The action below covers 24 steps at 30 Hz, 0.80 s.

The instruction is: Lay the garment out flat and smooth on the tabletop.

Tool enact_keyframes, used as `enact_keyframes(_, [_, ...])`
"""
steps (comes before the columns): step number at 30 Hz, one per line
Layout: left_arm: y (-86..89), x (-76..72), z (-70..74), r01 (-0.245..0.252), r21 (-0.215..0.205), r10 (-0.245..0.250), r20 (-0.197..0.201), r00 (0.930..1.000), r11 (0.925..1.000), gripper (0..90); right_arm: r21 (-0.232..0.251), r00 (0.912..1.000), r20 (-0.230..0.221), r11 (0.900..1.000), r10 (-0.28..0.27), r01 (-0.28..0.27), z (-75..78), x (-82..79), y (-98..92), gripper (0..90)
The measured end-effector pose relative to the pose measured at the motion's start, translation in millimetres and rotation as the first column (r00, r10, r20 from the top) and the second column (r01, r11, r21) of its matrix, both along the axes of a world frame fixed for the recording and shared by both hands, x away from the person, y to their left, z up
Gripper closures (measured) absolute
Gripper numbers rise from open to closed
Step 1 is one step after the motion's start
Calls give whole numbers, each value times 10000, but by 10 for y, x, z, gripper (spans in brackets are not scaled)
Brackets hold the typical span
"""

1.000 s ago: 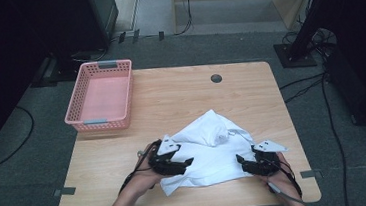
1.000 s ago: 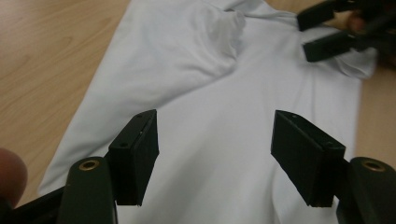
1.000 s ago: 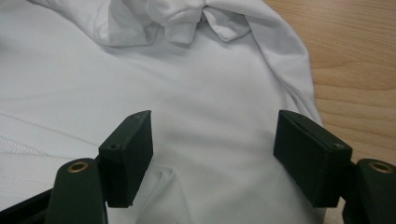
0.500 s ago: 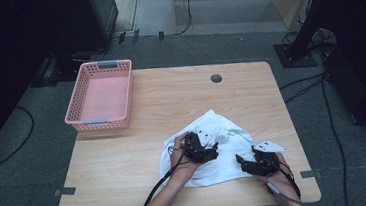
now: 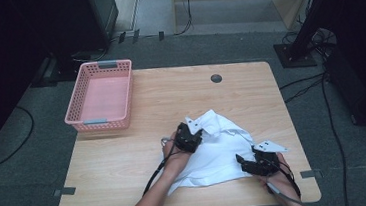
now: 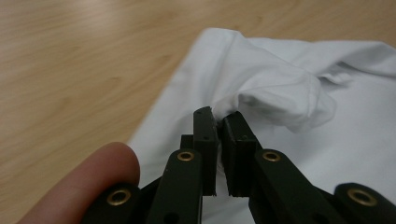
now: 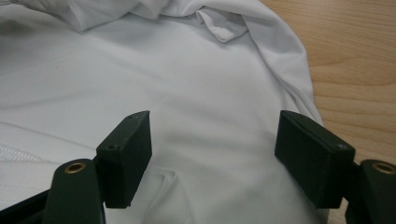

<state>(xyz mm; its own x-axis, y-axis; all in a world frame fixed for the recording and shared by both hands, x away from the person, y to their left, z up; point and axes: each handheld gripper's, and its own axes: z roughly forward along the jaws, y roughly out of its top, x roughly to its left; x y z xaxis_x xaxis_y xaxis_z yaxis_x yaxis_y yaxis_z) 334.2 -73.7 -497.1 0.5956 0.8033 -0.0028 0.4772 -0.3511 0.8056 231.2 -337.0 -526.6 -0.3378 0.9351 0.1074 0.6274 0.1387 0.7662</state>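
A crumpled white garment (image 5: 220, 147) lies on the wooden table (image 5: 125, 158), right of centre near the front. My left gripper (image 5: 197, 133) rests on its upper left part. In the left gripper view its jaws have just been closing and my left gripper (image 6: 218, 116) now pinches a raised fold of the white garment (image 6: 280, 84) at the tips. My right gripper (image 5: 240, 159) sits at the cloth's lower right edge. The right gripper view has my right gripper (image 7: 212, 140) open, its jaws wide apart over flat white garment (image 7: 187, 70), pressing on nothing.
A pink plastic basket (image 5: 100, 123) stands at the table's back left. A dark round cable hole (image 5: 216, 78) sits near the far edge. Bare wood stretches left of the cloth. Cables trail from both grippers toward the front edge.
My left gripper moved right and away from the front edge, from the cloth's left edge onto its upper middle, and its jaws went from open to shut. The right gripper stayed put.
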Motion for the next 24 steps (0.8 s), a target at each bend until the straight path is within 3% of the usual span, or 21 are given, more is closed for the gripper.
enact_keyframes(2, [206, 75, 61, -325, -140, 325, -26, 9995, 9994, 866, 2, 10000, -11, 10000, -9, 9, 0, -1, -1, 277])
enact_keyframes(3, [206, 75, 61, -325, -140, 325, -26, 9995, 9994, 866, -5, 10000, -6, 10000, -4, 4, 0, -1, -1, 278])
enact_keyframes(4, [418, 152, 100, -684, -200, 683, -65, 9976, 9975, 866, -16, 10000, -5, 10000, -3, 3, 0, -1, -1, 280])
enact_keyframes(7, [719, 267, 122, -1232, -265, 1227, -174, 9923, 9920, 861, -86, 10000, 14, 10000, -14, 14, 1, -5, -3, 301])
enact_keyframes(9, [804, 304, 123, -1374, -340, 1364, -297, 9902, 9899, 852, -146, 10000, 51, 9999, -3, 4, 0, -4, 1, 301])
enact_keyframes(11, [980, 401, 96, -1597, -567, 1559, -666, 9855, 9855, 825, -291, 10000, 53, 9996, -6, 7, 1, -6, 15, 301])
enact_keyframes(12, [1012, 422, 82, -1516, -667, 1460, -826, 9858, 9862, 794, -373, 10000, 56, 9993, -19, 21, 1, -7, 24, 301])
enact_keyframes(15, [1031, 425, 62, -1288, -496, 1245, -804, 9890, 9904, 747, -573, 9998, 110, 9982, -168, 174, 41, 8, 83, 319])
enact_keyframes(19, [1018, 410, 67, -1213, -684, 1158, -804, 9900, 9903, 687, -222, 9979, 549, 9992, 343, -332, 213, 116, 257, 378])
enact_keyframes(24, [945, 311, 60, -876, -679, 814, -899, 9926, 9938, 593, -616, 9938, 618, 9941, 929, -891, 297, 369, 545, 448])
